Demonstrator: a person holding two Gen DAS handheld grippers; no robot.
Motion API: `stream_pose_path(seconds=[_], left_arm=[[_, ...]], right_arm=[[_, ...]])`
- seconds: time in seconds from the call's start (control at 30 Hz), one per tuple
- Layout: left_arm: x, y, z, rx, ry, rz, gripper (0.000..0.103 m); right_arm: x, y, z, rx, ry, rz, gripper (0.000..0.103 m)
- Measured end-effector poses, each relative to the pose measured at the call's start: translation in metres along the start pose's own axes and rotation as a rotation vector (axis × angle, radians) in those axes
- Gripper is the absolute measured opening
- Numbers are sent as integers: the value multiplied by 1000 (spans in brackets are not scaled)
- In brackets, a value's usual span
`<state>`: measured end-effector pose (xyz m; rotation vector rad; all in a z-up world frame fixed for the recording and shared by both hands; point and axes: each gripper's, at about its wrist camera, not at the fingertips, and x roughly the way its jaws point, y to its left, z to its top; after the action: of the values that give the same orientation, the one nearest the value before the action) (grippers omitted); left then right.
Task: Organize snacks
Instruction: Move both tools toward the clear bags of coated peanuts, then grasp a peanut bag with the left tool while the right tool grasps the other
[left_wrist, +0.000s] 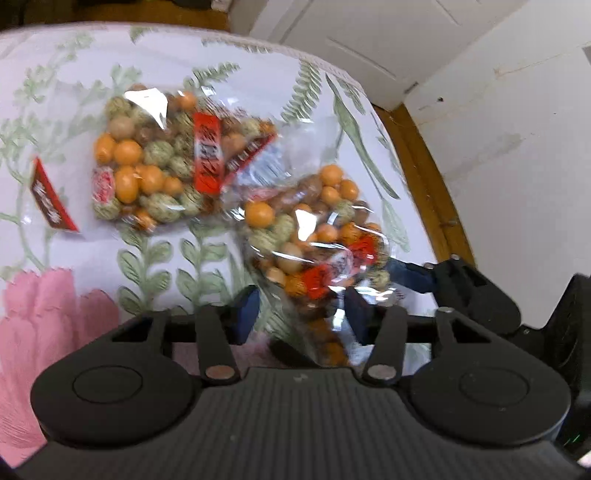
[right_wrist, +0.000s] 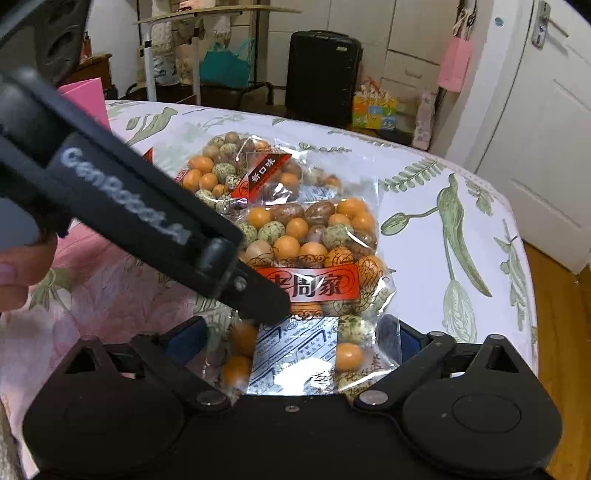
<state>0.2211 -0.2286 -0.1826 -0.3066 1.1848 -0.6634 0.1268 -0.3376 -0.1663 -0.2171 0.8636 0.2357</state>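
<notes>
On the table (right_wrist: 424, 192), which wears a cloth printed with leaves and pink flowers, lie two clear bags of coated nuts. Nearest the cameras, one bag (right_wrist: 314, 251) sits between the spread fingers of the right gripper (right_wrist: 295, 332), whose pads stand clear of it on both sides. Over this same bag (left_wrist: 314, 240) the left gripper (left_wrist: 299, 314) has its fingers partly closed around the crinkled near end. Farther off and to the left lies the second bag (left_wrist: 155, 166), overlapped by the first.
</notes>
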Motion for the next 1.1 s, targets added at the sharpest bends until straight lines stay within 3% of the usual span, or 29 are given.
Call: stream_pose_path(seconds=[0.1,0.2,0.53,1.1], left_arm=[[-3,-2,-2,10,6,8,41],[-11,-7,-11,26,25,25,41],[-51,-19,-54,107,89,124,43],[-184,-5,-82,83,13,177,43]], right_arm=[[-8,5,2,30,-2,-29,85],[-18,12,0,86,25,-15,83],[-55,58,-18,107,24,37,82],[-116,126,34,73,-1,185,86]])
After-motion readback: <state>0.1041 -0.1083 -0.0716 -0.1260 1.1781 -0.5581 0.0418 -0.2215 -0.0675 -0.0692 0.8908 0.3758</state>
